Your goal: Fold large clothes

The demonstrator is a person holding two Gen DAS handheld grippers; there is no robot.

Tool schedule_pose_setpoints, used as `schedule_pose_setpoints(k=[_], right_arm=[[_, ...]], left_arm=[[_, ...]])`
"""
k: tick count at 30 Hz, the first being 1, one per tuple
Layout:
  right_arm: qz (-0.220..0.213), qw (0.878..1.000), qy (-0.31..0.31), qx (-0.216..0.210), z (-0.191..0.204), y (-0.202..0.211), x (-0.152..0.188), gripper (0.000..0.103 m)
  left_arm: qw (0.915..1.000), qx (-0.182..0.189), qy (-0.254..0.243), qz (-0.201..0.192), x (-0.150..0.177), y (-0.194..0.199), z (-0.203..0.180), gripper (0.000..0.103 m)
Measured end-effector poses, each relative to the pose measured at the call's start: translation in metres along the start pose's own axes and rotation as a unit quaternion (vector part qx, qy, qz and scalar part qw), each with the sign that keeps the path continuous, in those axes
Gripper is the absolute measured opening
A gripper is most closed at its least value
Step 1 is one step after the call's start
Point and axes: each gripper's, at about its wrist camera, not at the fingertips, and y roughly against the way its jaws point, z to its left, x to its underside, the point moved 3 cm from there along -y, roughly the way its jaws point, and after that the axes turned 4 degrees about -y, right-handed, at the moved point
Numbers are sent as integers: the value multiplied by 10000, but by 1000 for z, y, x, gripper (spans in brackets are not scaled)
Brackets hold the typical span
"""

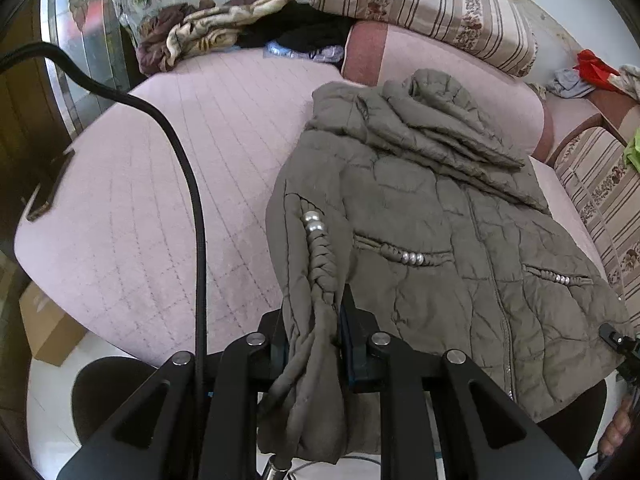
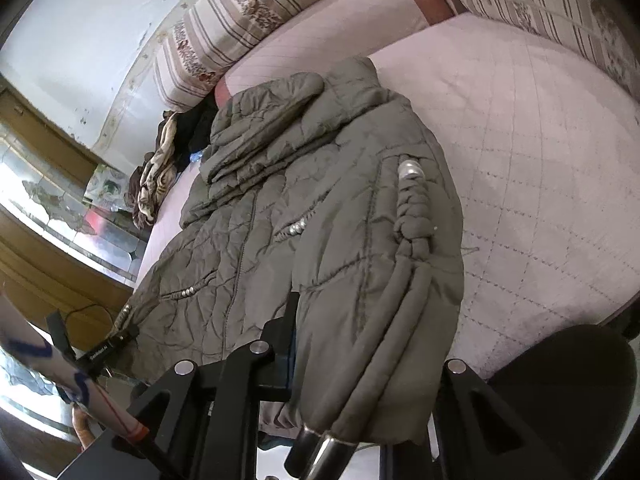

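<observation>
Holding one item in both hands: an olive-grey quilted jacket [image 1: 440, 220], spread front-up on a pink quilted bed [image 1: 160, 184].

Left gripper [image 1: 314, 332]: fingers [image 1: 352, 340] clenched on the jacket's hem corner at the lower centre of the left wrist view; the bunched fabric, with its braided trim and two pearl beads [image 1: 313, 222], runs up out of the grip, and the pinched corner hangs down between the black gripper arms.

Right gripper [image 2: 344, 344]: fingers [image 2: 286, 340] clamped on the opposite hem corner at the lower centre of the right wrist view. One finger shows at the fabric's left edge; the other is hidden under the cloth. Braided trim [image 2: 414, 216] with a silver bead at its top lies above the grip.

Jacket body: zip down the middle, beaded pocket trims on either side, collar end at the far side of the bed with a sleeve [image 1: 448, 128] folded across the upper chest.

Surroundings: striped floral pillows [image 1: 424, 4] beyond the collar, upper centre of the left view; a heap of brown, cream and black clothes [image 1: 224, 28] at upper left; a black cable [image 1: 192, 200] crossing the left half; a cardboard box [image 1: 48, 328] on the floor at lower left.
</observation>
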Motion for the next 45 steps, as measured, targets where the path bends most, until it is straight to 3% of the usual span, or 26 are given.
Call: schedule_pose_setpoints(k=[13,45], right_arm=[[-168,9988,450,-46,16,16,-36,17],[-587,9949,821,-47,74,12,-106,16]], left_arm=[[9985,-230,-312,-391,-26,17,-15,17],[9962,-275,-197,-805,-94,24,-16,17]])
